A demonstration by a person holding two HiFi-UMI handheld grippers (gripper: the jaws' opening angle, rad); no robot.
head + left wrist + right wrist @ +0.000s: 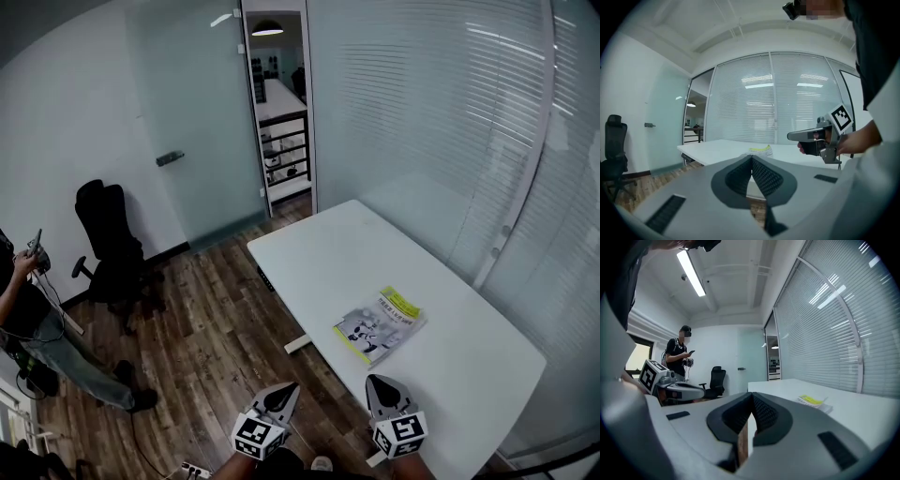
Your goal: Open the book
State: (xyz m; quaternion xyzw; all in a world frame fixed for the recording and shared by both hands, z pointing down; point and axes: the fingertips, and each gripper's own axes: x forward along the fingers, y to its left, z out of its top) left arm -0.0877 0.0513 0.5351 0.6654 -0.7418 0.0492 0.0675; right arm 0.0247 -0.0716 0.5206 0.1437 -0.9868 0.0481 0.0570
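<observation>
A closed book with a grey and yellow-green cover lies flat on the white table, near its front long edge. It also shows far off as the book in the left gripper view and the book in the right gripper view. My left gripper hangs shut and empty over the wooden floor, short of the table. My right gripper is shut and empty too, at the table's near edge, below the book. In their own views the left gripper and right gripper have jaws touching at the tips.
A black office chair stands by the left wall. A person stands at the far left holding a device. Frosted glass walls with blinds run behind the table, with a glass door ajar at the back.
</observation>
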